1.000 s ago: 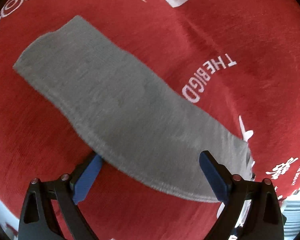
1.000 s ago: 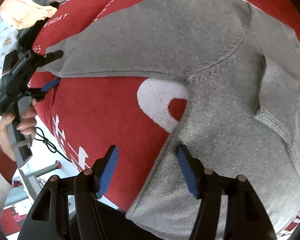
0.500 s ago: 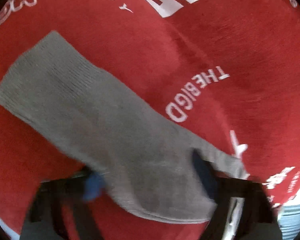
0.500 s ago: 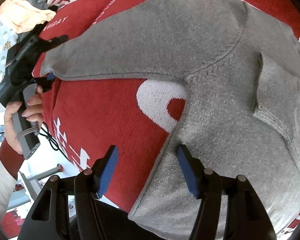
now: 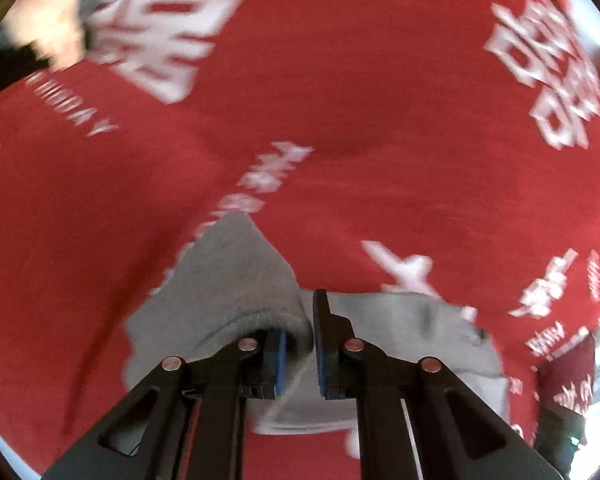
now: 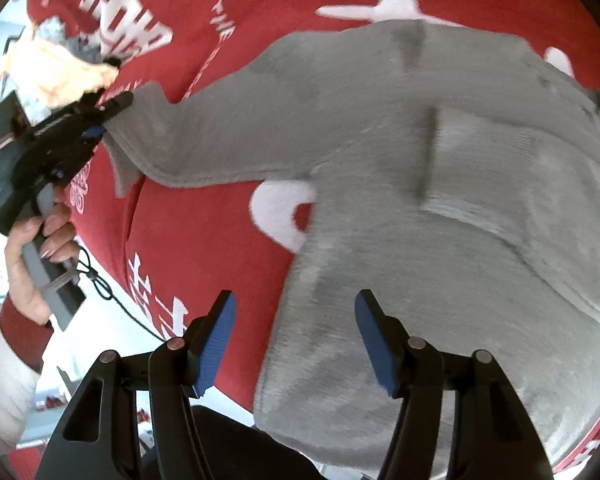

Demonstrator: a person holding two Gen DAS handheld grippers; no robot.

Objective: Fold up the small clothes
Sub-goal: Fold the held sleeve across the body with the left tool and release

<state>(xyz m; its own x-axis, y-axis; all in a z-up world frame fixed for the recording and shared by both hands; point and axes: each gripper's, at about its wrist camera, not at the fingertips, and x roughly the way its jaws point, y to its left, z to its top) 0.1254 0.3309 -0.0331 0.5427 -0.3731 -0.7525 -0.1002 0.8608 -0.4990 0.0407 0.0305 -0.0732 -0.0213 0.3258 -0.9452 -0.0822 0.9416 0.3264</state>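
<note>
Bright even daylight; motion blur throughout; fisheye edges warped, vignetted.

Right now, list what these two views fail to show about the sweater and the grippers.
- Left wrist view: motion blur smears the sweater cuff in the left gripper; the pinch itself is hidden by bunched fabric.
- Right wrist view: the sweater's right side runs off the frame edge.
- Right wrist view: the hem sits behind the right gripper, blurred.
- Right wrist view: the clothes pile is too small to identify.
</note>
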